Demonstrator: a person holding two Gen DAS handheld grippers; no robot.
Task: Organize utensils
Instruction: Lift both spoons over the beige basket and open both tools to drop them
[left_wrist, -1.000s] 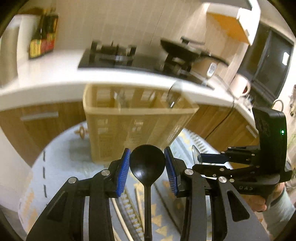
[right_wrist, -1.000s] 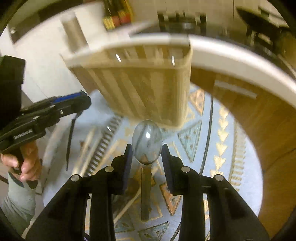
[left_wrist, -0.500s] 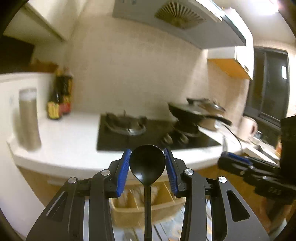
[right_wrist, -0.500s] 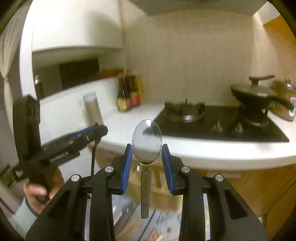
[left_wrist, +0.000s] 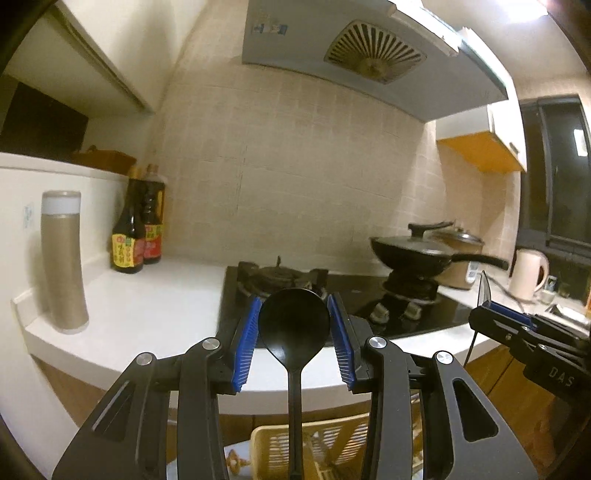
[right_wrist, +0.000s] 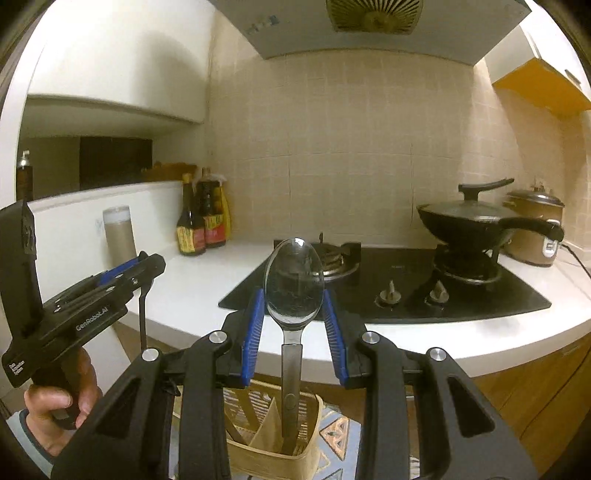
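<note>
Black ladle (left_wrist: 293, 325) in left tongs (left_wrist: 294, 339); "GenRobot.AI" printed.

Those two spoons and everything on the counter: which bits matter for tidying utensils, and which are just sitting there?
Part of the job:
- black spoon, held in left gripper
- metal spoon, held in right gripper
- yellow basket below

Just sitting there:
- sauce bottles
- lidded wok
- rice cooker
- kettle
- tall canister

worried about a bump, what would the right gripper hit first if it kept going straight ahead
Probably the stove on the counter, by its left burner, led by the metal spoon in the right gripper; depth is unclear.
</note>
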